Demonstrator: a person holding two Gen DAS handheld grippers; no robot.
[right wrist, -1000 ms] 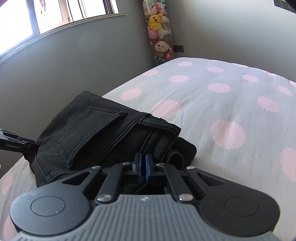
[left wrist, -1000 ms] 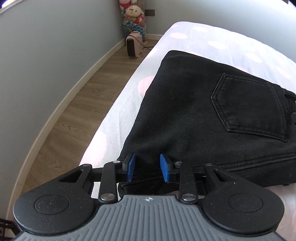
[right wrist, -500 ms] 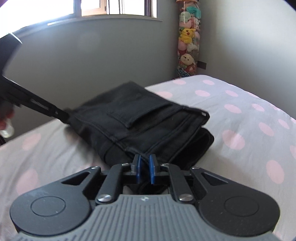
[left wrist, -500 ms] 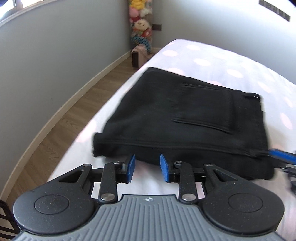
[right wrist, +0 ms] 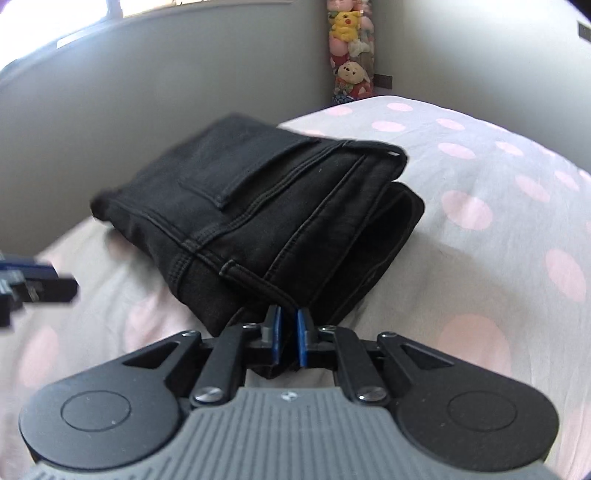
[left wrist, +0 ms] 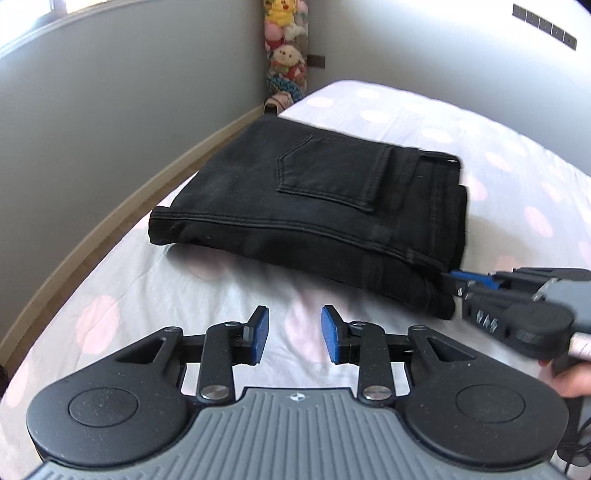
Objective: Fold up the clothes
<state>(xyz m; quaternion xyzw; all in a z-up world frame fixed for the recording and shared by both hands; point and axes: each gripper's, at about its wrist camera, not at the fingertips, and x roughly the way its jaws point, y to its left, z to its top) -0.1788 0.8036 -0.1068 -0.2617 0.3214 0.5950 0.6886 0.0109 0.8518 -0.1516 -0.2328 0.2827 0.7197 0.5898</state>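
Matt black denim jeans (left wrist: 325, 199) with raised seams lie on a soft cloth bedsheet (left wrist: 498, 147) with pink dots.

Under me lies a bedsheet (left wrist: 498, 147), pale lilac with pink dots. In the far corner I see a tall column of stuffed toys (left wrist: 285, 48) (a yellow one near the top, a pale one with a face lower down). Grey walls (left wrist: 110, 110) meet there; a wooden skirting board (left wrist: 110, 221) runs below, and a bright window (right wrist: 155, 3) sits high.
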